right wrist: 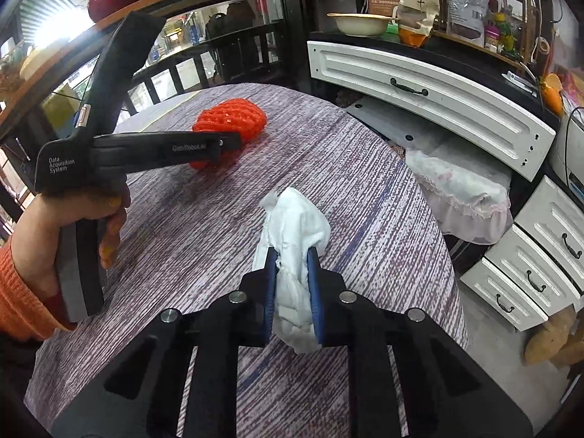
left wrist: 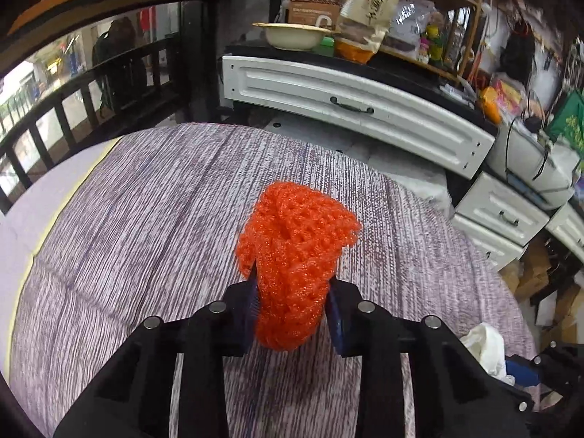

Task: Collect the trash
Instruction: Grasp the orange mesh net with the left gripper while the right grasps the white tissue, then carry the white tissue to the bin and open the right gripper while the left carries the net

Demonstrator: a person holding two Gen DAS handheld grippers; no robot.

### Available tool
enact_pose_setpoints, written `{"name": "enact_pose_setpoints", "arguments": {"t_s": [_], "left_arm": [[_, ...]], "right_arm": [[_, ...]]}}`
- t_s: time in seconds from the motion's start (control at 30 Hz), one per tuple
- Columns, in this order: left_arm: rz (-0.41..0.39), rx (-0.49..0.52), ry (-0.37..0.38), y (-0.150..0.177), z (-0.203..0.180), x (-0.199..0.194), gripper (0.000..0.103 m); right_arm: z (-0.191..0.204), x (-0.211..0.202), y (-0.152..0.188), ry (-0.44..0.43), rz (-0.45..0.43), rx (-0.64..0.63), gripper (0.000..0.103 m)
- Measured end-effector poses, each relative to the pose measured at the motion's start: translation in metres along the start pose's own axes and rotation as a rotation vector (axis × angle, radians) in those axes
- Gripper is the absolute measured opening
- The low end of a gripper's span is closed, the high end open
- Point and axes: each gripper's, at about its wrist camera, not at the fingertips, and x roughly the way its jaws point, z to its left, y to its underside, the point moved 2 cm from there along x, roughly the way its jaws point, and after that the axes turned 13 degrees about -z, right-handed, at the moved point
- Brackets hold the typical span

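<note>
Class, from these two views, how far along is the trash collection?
Done: nothing is binned; no bin is in view.
In hand: the left gripper is clamped on the orange foam net, and the right gripper on the crumpled white tissue. Both pieces rest on the striped tablecloth.
Left: lifting both and carrying them to a bin.

At the bottom centre of the frame, the left hand-held gripper [left wrist: 292, 314] is squeezing an orange foam net [left wrist: 295, 255] between its blue pads [left wrist: 337, 325], the net lying on the purple-streaked desk [left wrist: 146, 219]. A crumpled white tissue [left wrist: 485, 346] is showing at the lower right edge. White drawers [left wrist: 346, 109] are curving across the upper right.
</note>
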Motion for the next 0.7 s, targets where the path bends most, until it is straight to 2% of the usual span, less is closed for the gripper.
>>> {"name": "enact_pose_setpoints", "arguments": {"t_s": [0.13, 0.33, 0.5, 0.63, 0.7], "left_arm": [[-0.052, -0.040, 0.015, 0.004, 0.001, -0.033, 0.029], [-0.119, -0.098, 0.091, 0.017, -0.014, -0.090, 0.029], [-0.146, -0.067, 0.137, 0.041, -0.039, -0.134, 0.029], [-0.173, 0.031, 0.154, 0.063, -0.063, -0.171, 0.029], [-0.185, 0.035, 0.176, 0.070, -0.071, -0.185, 0.029]], "right_arm": [[0.009, -0.030, 0.002, -0.005, -0.048, -0.027, 0.017], [0.020, -0.081, 0.017, -0.019, -0.099, -0.057, 0.017], [0.031, -0.124, 0.039, -0.031, -0.142, -0.082, 0.017], [0.033, -0.153, 0.060, -0.045, -0.169, -0.069, 0.017], [0.032, -0.165, 0.069, -0.044, -0.180, -0.060, 0.017]]}}
